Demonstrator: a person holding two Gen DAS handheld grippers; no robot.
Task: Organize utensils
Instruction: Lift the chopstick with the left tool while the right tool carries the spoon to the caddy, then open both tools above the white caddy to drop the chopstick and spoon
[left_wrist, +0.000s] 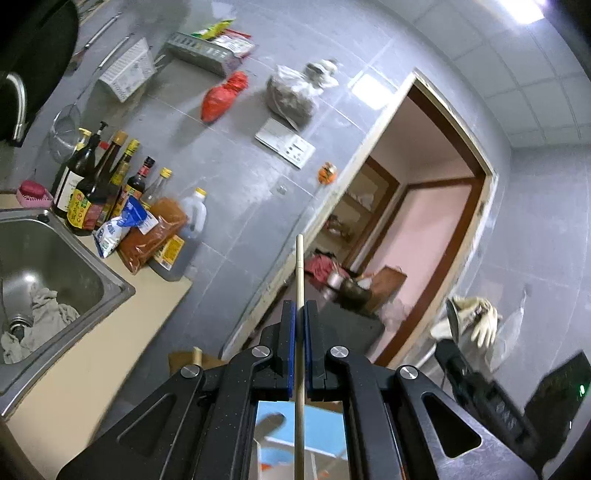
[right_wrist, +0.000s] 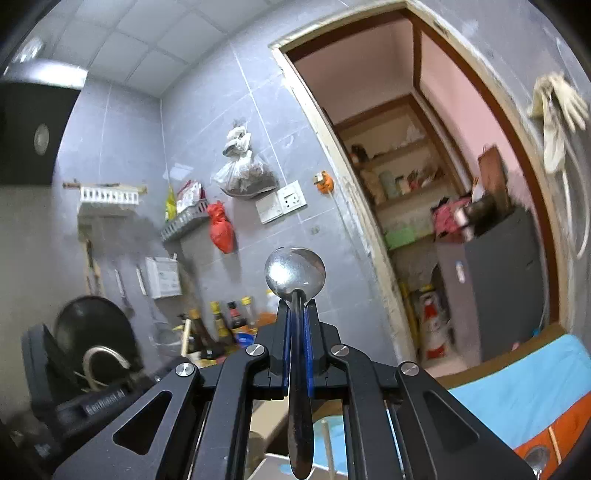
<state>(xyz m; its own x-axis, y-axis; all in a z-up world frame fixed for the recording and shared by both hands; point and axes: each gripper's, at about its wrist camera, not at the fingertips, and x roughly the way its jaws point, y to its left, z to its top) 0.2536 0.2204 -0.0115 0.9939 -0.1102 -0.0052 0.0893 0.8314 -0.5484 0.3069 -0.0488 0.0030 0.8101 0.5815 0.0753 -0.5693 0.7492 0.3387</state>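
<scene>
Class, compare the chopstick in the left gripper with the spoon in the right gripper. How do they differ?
The chopstick is pale wood; the spoon is shiny metal. The chopstick is a thin straight stick, while the spoon ends in a broad round bowl. Shared: each is clamped between shut jaws and pointing forward, past the tips of the left gripper or right gripper.

both grippers are matte black. the left gripper (left_wrist: 299, 314) has blue pads (left_wrist: 291, 347) beside silver screws (left_wrist: 260, 351). the right gripper (right_wrist: 296, 312) looks alike.

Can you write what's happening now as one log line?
left gripper: shut on chopstick | right gripper: shut on spoon | both held up, pointing level
</scene>
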